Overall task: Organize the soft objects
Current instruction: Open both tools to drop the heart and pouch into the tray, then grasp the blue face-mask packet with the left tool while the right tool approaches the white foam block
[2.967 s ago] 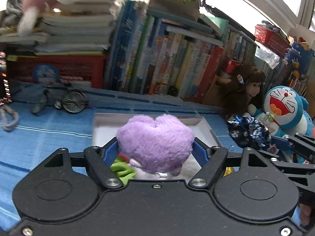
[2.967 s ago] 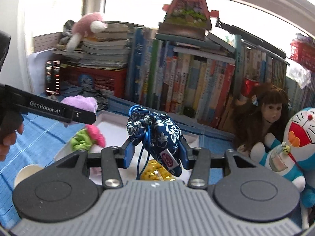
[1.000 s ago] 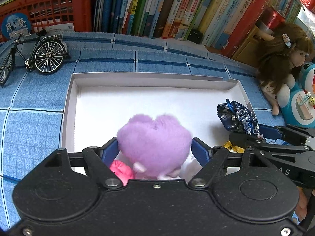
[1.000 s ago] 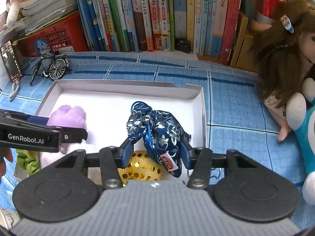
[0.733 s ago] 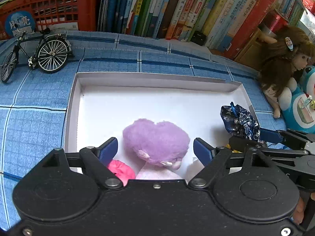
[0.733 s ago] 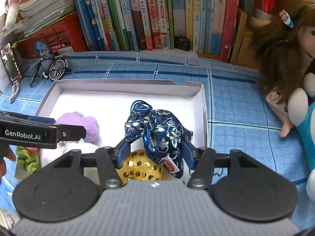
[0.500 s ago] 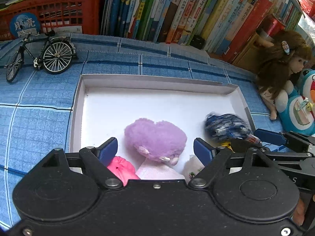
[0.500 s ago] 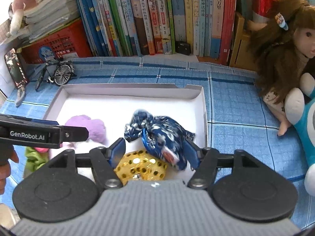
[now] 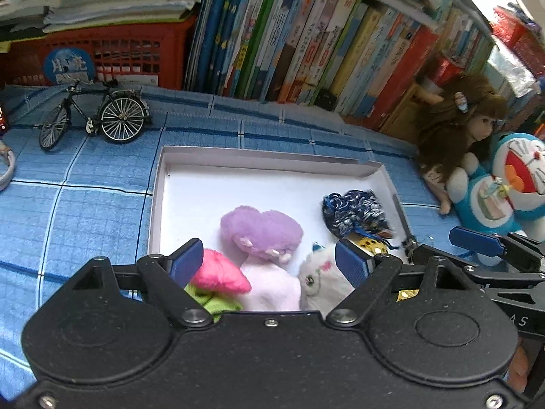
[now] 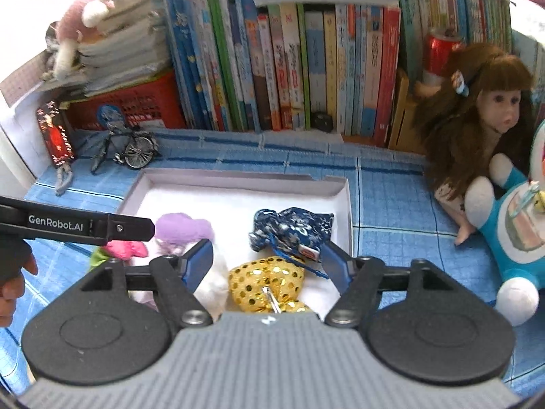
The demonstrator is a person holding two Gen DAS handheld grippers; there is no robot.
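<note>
A white tray [image 9: 155, 204] lies on the blue checked cloth. In it rest a purple heart plush [image 9: 262, 230], a blue floral pouch [image 9: 354, 211], a gold sequin pouch [image 10: 265, 279], a pink plush [image 9: 218, 272] and a white plush [image 9: 320, 272]. My left gripper [image 9: 269, 260] hangs open above the tray's near end, clear of the heart. My right gripper [image 10: 267, 264] is above the tray's right part, its jaws opening, with the floral pouch [image 10: 289, 228] lying loose below and nothing pressed between the pads. The heart [image 10: 184, 228] is partly hidden behind the left gripper's finger [image 10: 88, 226].
A model bicycle [image 9: 95, 116] stands left of the tray, before a red basket [image 9: 102, 58]. A row of books [image 9: 306, 51] lines the back. A doll [image 9: 456, 136] and a blue cat plush [image 9: 504, 197] sit at the right. A hand [image 10: 10, 272] shows at the left edge.
Both grippers opened and let go: the purple heart and the floral pouch dropped into the tray. Both grippers then rose and drew back from the tray.
</note>
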